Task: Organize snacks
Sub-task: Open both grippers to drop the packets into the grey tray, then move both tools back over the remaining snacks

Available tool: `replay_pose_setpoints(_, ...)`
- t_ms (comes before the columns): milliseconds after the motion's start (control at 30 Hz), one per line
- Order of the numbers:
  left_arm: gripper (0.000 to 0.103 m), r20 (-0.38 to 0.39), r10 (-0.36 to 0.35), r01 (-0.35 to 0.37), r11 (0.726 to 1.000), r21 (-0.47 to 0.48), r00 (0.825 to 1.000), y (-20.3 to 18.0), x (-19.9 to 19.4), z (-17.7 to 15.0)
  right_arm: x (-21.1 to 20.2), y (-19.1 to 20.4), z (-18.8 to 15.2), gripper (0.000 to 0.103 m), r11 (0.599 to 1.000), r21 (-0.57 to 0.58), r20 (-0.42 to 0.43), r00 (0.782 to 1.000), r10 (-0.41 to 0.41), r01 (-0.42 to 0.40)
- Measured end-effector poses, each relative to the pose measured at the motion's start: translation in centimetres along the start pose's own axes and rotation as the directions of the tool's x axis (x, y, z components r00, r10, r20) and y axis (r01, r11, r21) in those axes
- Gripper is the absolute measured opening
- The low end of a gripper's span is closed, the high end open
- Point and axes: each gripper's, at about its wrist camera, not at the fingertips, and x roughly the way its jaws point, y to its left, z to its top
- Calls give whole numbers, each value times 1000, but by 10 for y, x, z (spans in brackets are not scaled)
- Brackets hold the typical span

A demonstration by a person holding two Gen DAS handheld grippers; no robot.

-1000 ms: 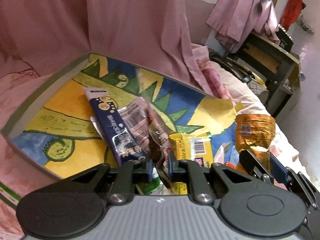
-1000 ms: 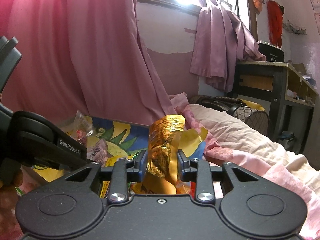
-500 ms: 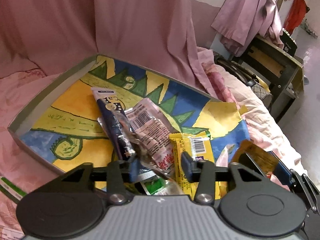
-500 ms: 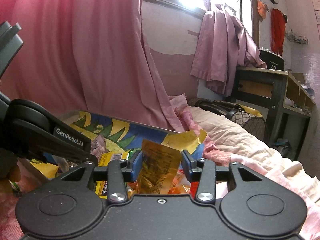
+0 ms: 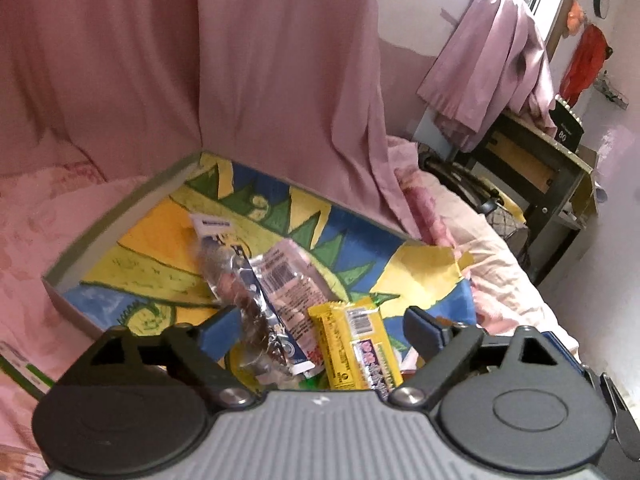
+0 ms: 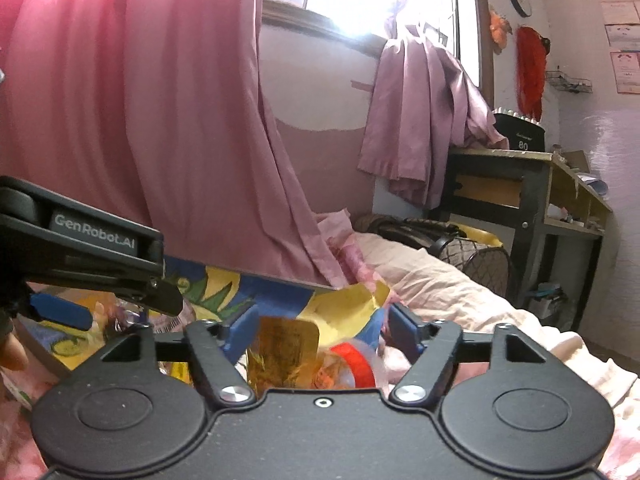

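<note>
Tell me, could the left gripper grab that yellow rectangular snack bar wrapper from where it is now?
Probably yes. The yellow snack bar wrapper lies uncovered in the painted box, just ahead of the left gripper, whose jaws are opening with nothing gripped. Only a clear crinkled packet lies beside it.

Glossy foil wrappers [image 5: 352, 344]; matt painted cardboard tray [image 5: 120, 220]; soft cloth curtain [image 5: 260, 80].

we see the clear wrapper [image 5: 236, 292] smeared by motion, gold packet [image 6: 286, 354] bottom hidden behind our right gripper [image 6: 322, 330]
</note>
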Motion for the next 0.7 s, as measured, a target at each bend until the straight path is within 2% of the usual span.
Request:
replay_pose_setpoints(200,102,79,25,-27,999,23,997,-10,-41,12,-25,-7,20,93,999,34,63,998,2,-4)
replay_pose_setpoints(400,102,156,62,-67,997,26,986,-11,-93,19,-67,-14,39,102,997,79,126,992,3,-13)
replay_pose_setpoints(567,102,212,90,-97,995,25,973,-4,-137,15,-104,-19,51,102,994,104,164,986,14,-31)
replay_pose_setpoints(700,102,256,129,-143,989,36,958,1,-170,0,-135,-21,55,102,990,134,180,984,18,-42)
